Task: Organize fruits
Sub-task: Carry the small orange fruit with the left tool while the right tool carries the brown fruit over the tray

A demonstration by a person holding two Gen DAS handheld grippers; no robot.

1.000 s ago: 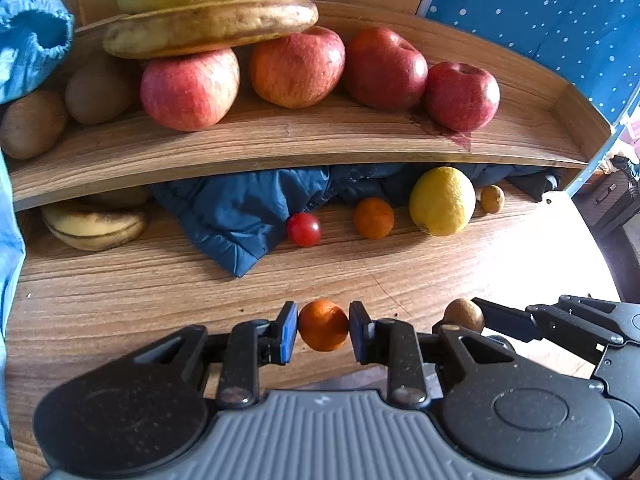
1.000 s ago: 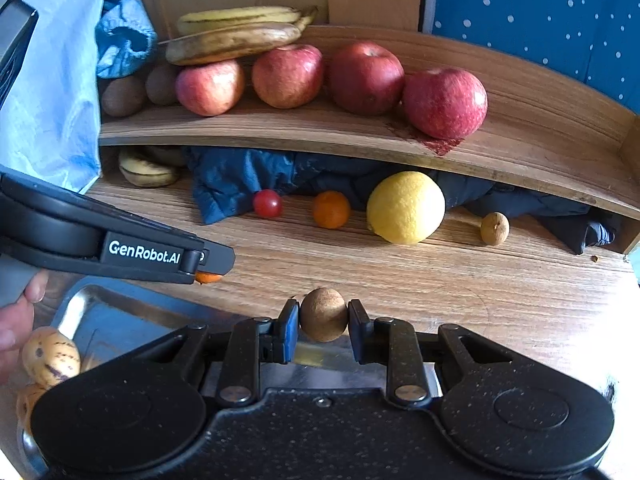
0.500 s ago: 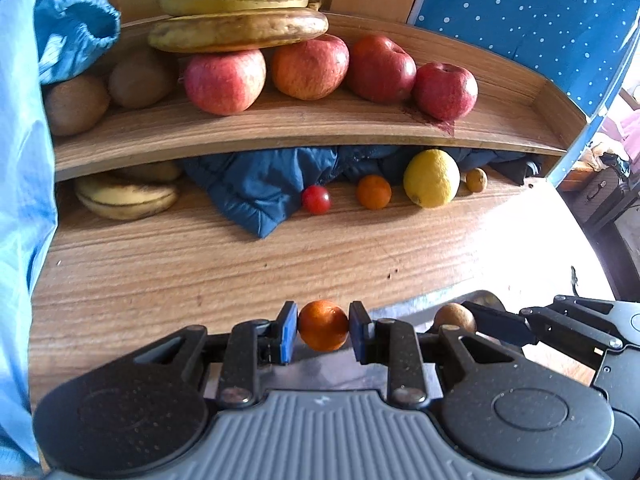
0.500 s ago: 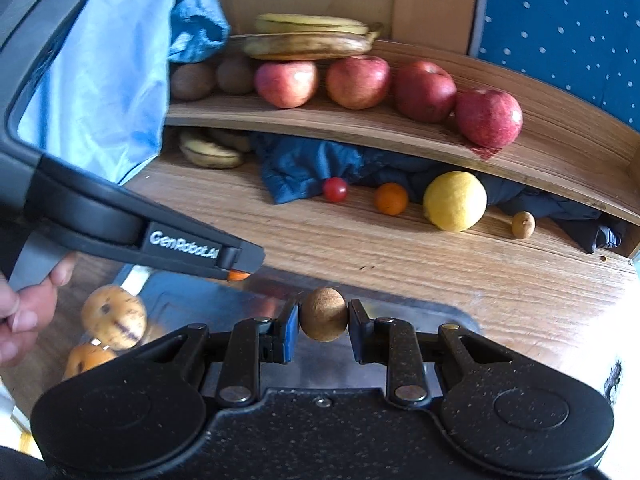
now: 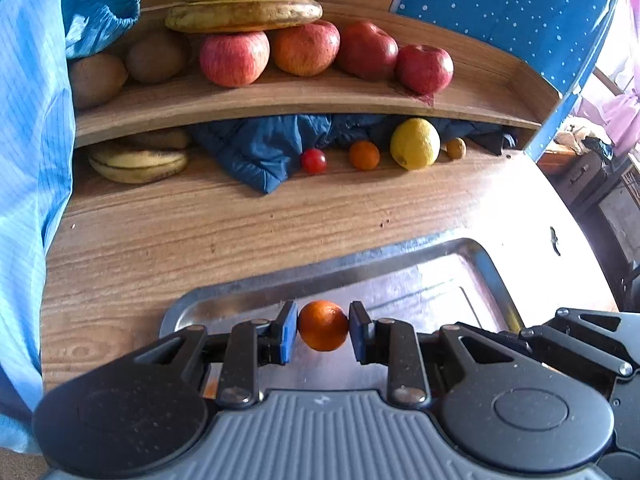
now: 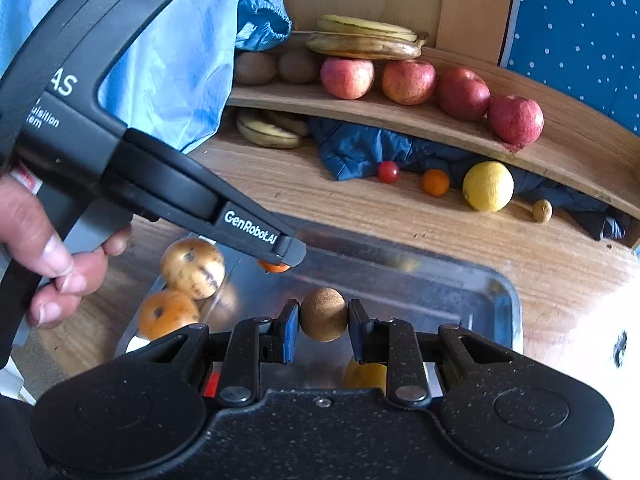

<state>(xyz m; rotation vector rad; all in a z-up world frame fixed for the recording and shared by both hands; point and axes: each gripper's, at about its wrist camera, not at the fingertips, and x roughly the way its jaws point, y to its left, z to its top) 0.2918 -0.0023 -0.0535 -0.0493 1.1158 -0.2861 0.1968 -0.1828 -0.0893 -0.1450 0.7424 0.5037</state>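
Observation:
My left gripper point(image 5: 323, 326) is shut on a small orange fruit point(image 5: 323, 325), held above the near-left part of a shiny metal tray point(image 5: 400, 256). My right gripper point(image 6: 323, 320) is shut on a small round brown fruit point(image 6: 323, 314) over the same tray point(image 6: 472, 284). In the right wrist view the left gripper's body point(image 6: 168, 184) crosses from the left, a hand point(image 6: 44, 256) on its handle, and the orange fruit point(image 6: 274, 267) peeks out beneath its tip. A speckled yellow fruit point(image 6: 192, 268) and an orange one point(image 6: 168, 318) lie at the tray's left end.
On the wooden table point(image 5: 200, 232) lie a cherry tomato point(image 5: 313, 161), a small orange point(image 5: 364, 155), a lemon point(image 5: 415, 144), a small brown fruit point(image 5: 456, 148), bananas point(image 5: 138, 164) and a blue cloth point(image 5: 268, 152). The shelf point(image 5: 280, 98) above carries several apples, kiwis and bananas. A light-blue sleeve point(image 5: 28, 160) fills the left.
Both grippers have drawn back from the shelf with their fruits still gripped; the metal tray now lies under them, and the fruits at its left end have come into view.

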